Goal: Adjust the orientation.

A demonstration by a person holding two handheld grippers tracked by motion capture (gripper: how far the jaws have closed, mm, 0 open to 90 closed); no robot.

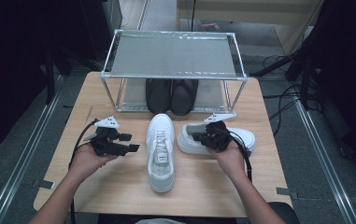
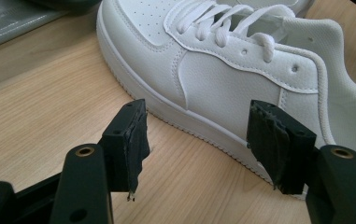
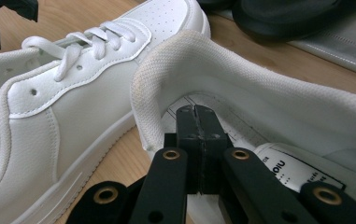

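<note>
**A:** Starting nearest the person: why is the left gripper (image 1: 119, 142) just hanging beside the upright white sneaker (image 1: 160, 151)? Its jaws are spread wide with nothing between them.

**B:** Looks like a lineup to me. In the left gripper view the pads sit either side of the shoe's sidewall near the collar, apart from it, not touching. My guess is it's squaring up to grab that side.

**A:** And the right gripper (image 3: 197, 122)? Jaws pressed together, poked into the second white sneaker (image 1: 241, 136).

**B:** Yeah, that one lies across the table, just right of the upright one. In the right gripper view the closed jaws sit inside the collar opening (image 3: 199, 51), over the printed insole label (image 3: 288, 170). Can't tell if they're pinching any lining. Shut jaws are slim, so probably hooking or steadying the shoe from inside.

**A:** Farther back?

**B:** The metal shoe rack (image 1: 173, 55) at the far edge of the wooden table (image 1: 119, 186). A black pair (image 1: 171, 95) is parked toes-out on the bottom shelf, top shelf bare. I'd bet the white pair goes up there.
</note>
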